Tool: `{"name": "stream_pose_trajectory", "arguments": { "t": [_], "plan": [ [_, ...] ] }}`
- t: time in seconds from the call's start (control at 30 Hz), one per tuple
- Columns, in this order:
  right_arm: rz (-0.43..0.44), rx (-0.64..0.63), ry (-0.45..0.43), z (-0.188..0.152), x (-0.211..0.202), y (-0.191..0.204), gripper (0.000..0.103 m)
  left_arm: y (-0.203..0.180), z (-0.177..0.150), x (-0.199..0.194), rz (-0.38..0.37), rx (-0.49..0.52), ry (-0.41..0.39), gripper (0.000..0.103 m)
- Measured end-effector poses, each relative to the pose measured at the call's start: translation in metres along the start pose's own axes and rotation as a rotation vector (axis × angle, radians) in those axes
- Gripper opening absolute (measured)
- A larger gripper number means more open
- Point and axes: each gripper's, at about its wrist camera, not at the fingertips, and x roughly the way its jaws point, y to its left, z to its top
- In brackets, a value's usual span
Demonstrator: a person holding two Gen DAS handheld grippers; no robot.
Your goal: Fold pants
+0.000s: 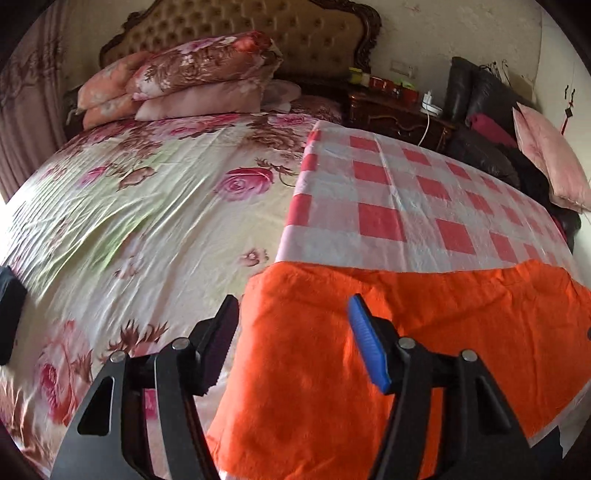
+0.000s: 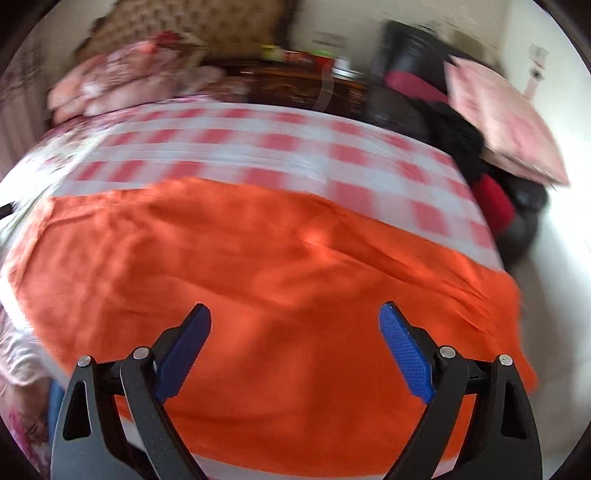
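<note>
The orange pants (image 1: 369, 332) lie flat on a red-and-white checked cloth (image 1: 388, 184) on the bed. My left gripper (image 1: 295, 314) is open and empty, hovering over the pants' left edge, with its left finger over the floral sheet. In the right wrist view the pants (image 2: 277, 258) spread wide across the frame, blurred by motion. My right gripper (image 2: 295, 317) is open and empty above the pants' near middle. I cannot tell legs from waistband.
A floral sheet (image 1: 147, 221) covers the bed's left part. Stacked pillows (image 1: 184, 77) and a tufted headboard (image 1: 295, 29) stand at the back. A dark nightstand (image 1: 399, 110) and dark cushions with a pink pillow (image 1: 546, 158) stand at the right.
</note>
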Motion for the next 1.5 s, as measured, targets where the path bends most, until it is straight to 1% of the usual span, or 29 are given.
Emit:
{"name": "stream_pose_trajectory", "arguments": {
  "t": [0.03, 0.1, 0.13, 0.2, 0.23, 0.27, 0.3, 0.33, 0.43, 0.5, 0.57, 0.6, 0.63, 0.7, 0.73, 0.77, 0.8, 0.87, 0.93, 0.97, 1.03, 1.1, 1.13, 1.2, 1.27, 1.33, 1.43, 1.47, 1.5],
  "plan": [
    [0.038, -0.014, -0.010, 0.006, 0.000, 0.013, 0.088, 0.006, 0.007, 0.016, -0.006, -0.022, 0.023, 0.058],
    [0.108, -0.053, -0.017, 0.023, 0.004, 0.048, 0.088, 0.025, 0.012, 0.039, -0.005, -0.079, 0.060, 0.045],
    [0.128, -0.068, -0.024, 0.029, 0.006, 0.061, 0.088, 0.030, 0.014, 0.049, -0.031, -0.082, 0.083, 0.039],
    [0.132, -0.125, -0.036, 0.044, 0.017, 0.090, 0.088, 0.030, 0.015, 0.063, -0.050, -0.026, 0.119, 0.039],
    [0.136, -0.140, -0.037, 0.049, 0.023, 0.099, 0.088, 0.027, 0.015, 0.069, -0.054, 0.005, 0.142, 0.034],
    [0.142, -0.146, -0.035, 0.054, 0.029, 0.105, 0.088, 0.025, 0.016, 0.070, -0.069, 0.020, 0.134, 0.021],
    [0.145, -0.150, -0.027, 0.060, 0.037, 0.113, 0.088, 0.025, 0.018, 0.070, -0.053, 0.029, 0.134, 0.011],
    [0.150, -0.153, -0.018, 0.065, 0.044, 0.120, 0.088, 0.024, 0.020, 0.067, -0.044, 0.044, 0.130, 0.006],
    [0.150, -0.146, -0.025, 0.079, 0.060, 0.130, 0.088, 0.024, 0.026, 0.057, -0.057, 0.048, 0.080, 0.006],
    [0.124, -0.126, -0.003, 0.087, 0.076, 0.134, 0.088, 0.025, 0.025, 0.059, -0.058, 0.034, 0.085, 0.006],
    [0.120, -0.112, 0.024, 0.088, 0.090, 0.138, 0.088, 0.029, 0.019, 0.067, -0.032, 0.008, 0.084, 0.013],
    [0.094, -0.114, 0.037, 0.086, 0.097, 0.141, 0.088, 0.034, 0.016, 0.067, -0.033, -0.012, 0.068, 0.014],
    [0.082, -0.120, 0.046, 0.085, 0.102, 0.143, 0.088, 0.041, 0.015, 0.066, -0.039, -0.050, 0.061, 0.015],
    [0.050, -0.135, 0.071, 0.079, 0.112, 0.146, 0.088, 0.061, 0.009, 0.059, 0.027, -0.134, 0.047, 0.015],
    [0.032, -0.137, 0.092, 0.075, 0.118, 0.147, 0.088, 0.076, 0.004, 0.054, 0.023, -0.198, 0.038, 0.015],
    [0.028, -0.131, 0.106, 0.072, 0.122, 0.146, 0.088, 0.094, -0.005, 0.046, -0.016, -0.287, 0.023, 0.015],
    [0.037, -0.107, 0.091, 0.069, 0.121, 0.143, 0.090, 0.108, -0.013, 0.037, -0.058, -0.364, 0.007, 0.017],
    [0.050, -0.093, 0.083, 0.067, 0.123, 0.141, 0.090, 0.139, -0.043, 0.017, -0.178, -0.544, -0.027, 0.053],
    [0.054, -0.098, 0.081, 0.068, 0.124, 0.141, 0.090, 0.167, -0.085, 0.005, -0.328, -0.726, -0.043, 0.055],
    [0.056, -0.086, 0.083, 0.069, 0.122, 0.140, 0.090, 0.173, -0.104, 0.002, -0.381, -0.788, -0.047, 0.055],
    [0.131, -0.057, 0.045, 0.071, 0.110, 0.141, 0.090, 0.185, -0.145, 0.007, -0.519, -0.925, -0.046, 0.056],
    [0.221, -0.090, 0.009, 0.073, 0.092, 0.156, 0.090, 0.187, -0.174, 0.018, -0.645, -1.014, -0.036, 0.058],
    [0.265, -0.113, 0.013, 0.073, 0.086, 0.167, 0.090, 0.187, -0.189, 0.028, -0.718, -1.069, -0.030, 0.060],
    [0.352, -0.134, 0.057, 0.071, 0.081, 0.188, 0.090, 0.185, -0.208, 0.042, -0.807, -1.148, -0.022, 0.060],
    [0.386, -0.152, 0.080, 0.067, 0.079, 0.206, 0.086, 0.181, -0.221, 0.053, -0.895, -1.216, -0.028, 0.060],
    [0.381, -0.188, 0.097, 0.062, 0.080, 0.224, 0.075, 0.174, -0.225, 0.060, -0.975, -1.244, -0.041, 0.058],
    [0.361, -0.232, 0.132, 0.055, 0.088, 0.243, 0.065, 0.161, -0.219, 0.064, -1.038, -1.235, -0.026, 0.056],
    [0.343, -0.235, 0.144, 0.053, 0.091, 0.247, 0.065, 0.158, -0.216, 0.063, -1.057, -1.229, -0.040, 0.047],
    [0.327, -0.236, 0.149, 0.052, 0.094, 0.249, 0.065, 0.157, -0.210, 0.061, -1.055, -1.211, -0.050, 0.042]
  ]
}}
